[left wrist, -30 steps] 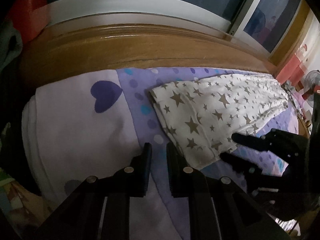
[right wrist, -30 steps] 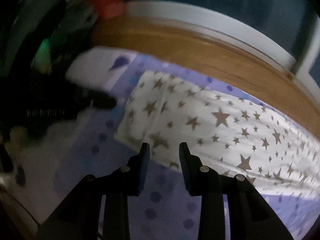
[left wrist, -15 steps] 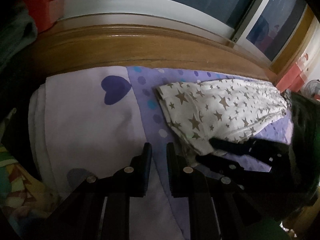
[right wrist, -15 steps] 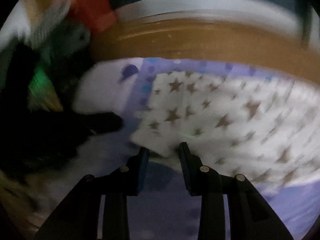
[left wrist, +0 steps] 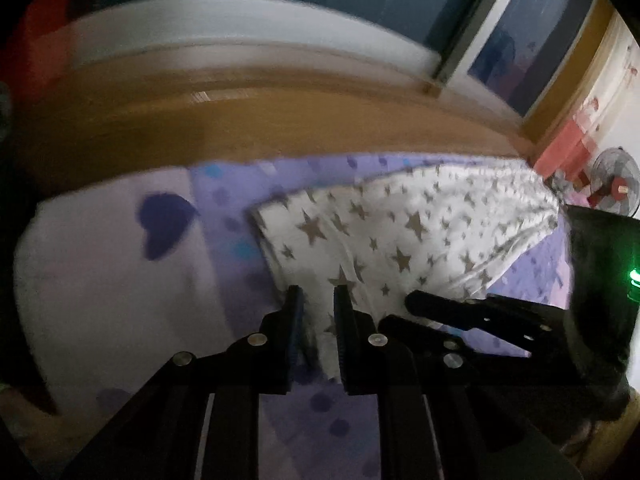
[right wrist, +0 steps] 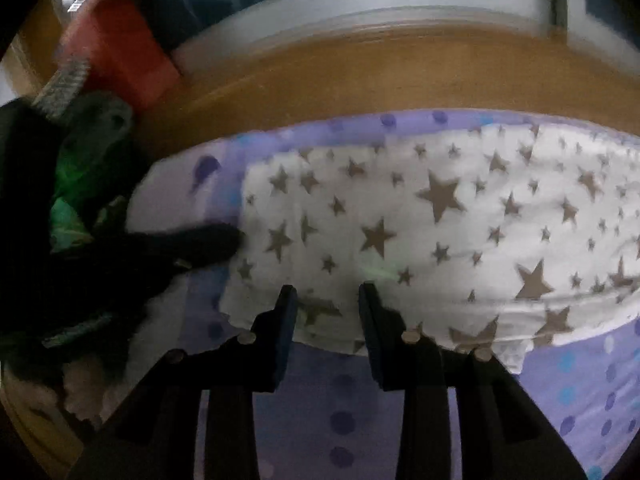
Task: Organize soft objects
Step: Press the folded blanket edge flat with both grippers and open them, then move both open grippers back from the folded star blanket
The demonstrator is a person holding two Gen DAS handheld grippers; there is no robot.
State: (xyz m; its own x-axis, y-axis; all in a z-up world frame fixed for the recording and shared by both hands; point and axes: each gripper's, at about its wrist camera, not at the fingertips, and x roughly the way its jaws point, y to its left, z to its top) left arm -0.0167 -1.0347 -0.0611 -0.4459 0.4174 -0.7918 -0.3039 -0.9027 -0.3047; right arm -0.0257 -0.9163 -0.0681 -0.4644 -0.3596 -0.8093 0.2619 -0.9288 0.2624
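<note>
A white cloth with grey stars (left wrist: 400, 232) (right wrist: 440, 220) lies on a purple dotted bedsheet (left wrist: 224, 208) (right wrist: 320, 408). My left gripper (left wrist: 316, 296) stands at the cloth's near left corner. Its jaws are only narrowly apart, and the corner shows in the gap; no pad visibly presses on it. My right gripper (right wrist: 327, 296) is open at the cloth's near edge, a little to the right, with the edge lying between its fingers. Each gripper shows in the other's view: the right gripper (left wrist: 404, 314) and the left gripper (right wrist: 224, 244), both touching or nearly touching the cloth.
A white quilt with a dark heart (left wrist: 100, 272) covers the bed's left part. A wooden ledge (left wrist: 240, 128) and a window run behind the bed. A red object (right wrist: 116, 48) and a grey-green soft thing (right wrist: 96, 128) sit at the far left. A fan (left wrist: 614, 180) stands far right.
My left gripper has slid right from the bare sheet to the cloth's corner. My right gripper has rolled and come up to the cloth's near edge. Both gaps look unchanged.
</note>
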